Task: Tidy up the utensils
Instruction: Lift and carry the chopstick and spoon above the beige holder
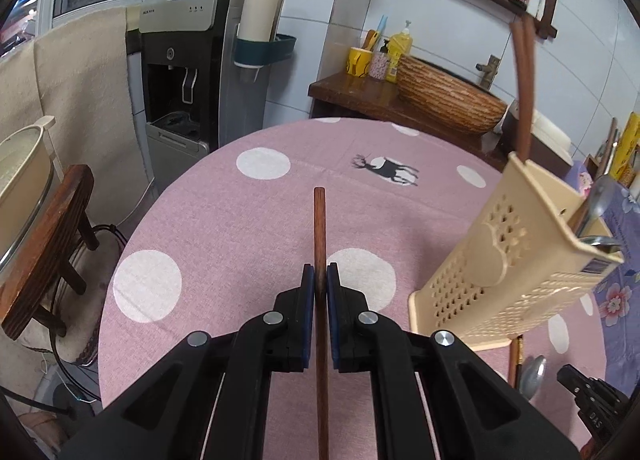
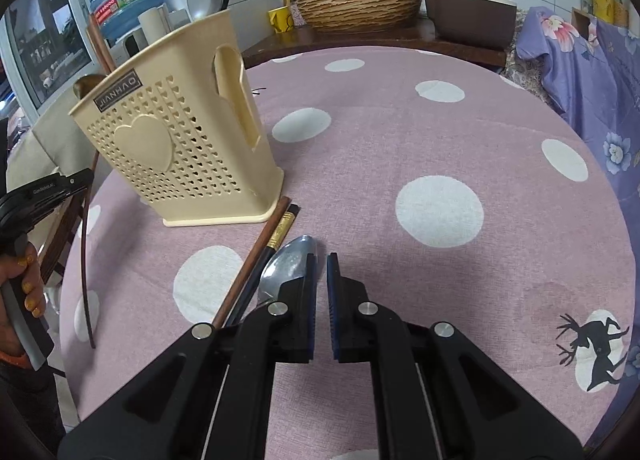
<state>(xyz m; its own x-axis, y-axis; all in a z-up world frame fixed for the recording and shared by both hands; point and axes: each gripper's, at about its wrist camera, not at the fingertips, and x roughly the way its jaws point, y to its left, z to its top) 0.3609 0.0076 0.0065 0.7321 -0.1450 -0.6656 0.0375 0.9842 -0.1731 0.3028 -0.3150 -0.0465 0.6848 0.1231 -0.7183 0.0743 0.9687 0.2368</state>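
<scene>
My left gripper (image 1: 320, 276) is shut on a brown wooden chopstick (image 1: 319, 227) that points forward above the pink dotted tablecloth (image 1: 240, 219). To its right stands the cream perforated utensil holder (image 1: 512, 260), with two brown chopsticks (image 1: 524, 79) and a metal spoon (image 1: 600, 199) in it. In the right wrist view my right gripper (image 2: 321, 272) hovers over the cloth, its jaws a narrow gap apart with nothing between them. A metal spoon (image 2: 294, 260) lies just left of it, partly under the left finger. Beside the spoon lie a brown chopstick (image 2: 256, 260) and a black one (image 2: 276, 244), in front of the holder (image 2: 180, 139).
A woven basket (image 1: 448, 99), a yellow cup (image 1: 358, 61) and a soap bottle (image 1: 400, 47) sit on the wooden counter behind the table. A water dispenser (image 1: 188, 71) and a wooden stool (image 1: 48, 252) stand to the left. A floral purple cloth (image 2: 580, 71) lies to the right.
</scene>
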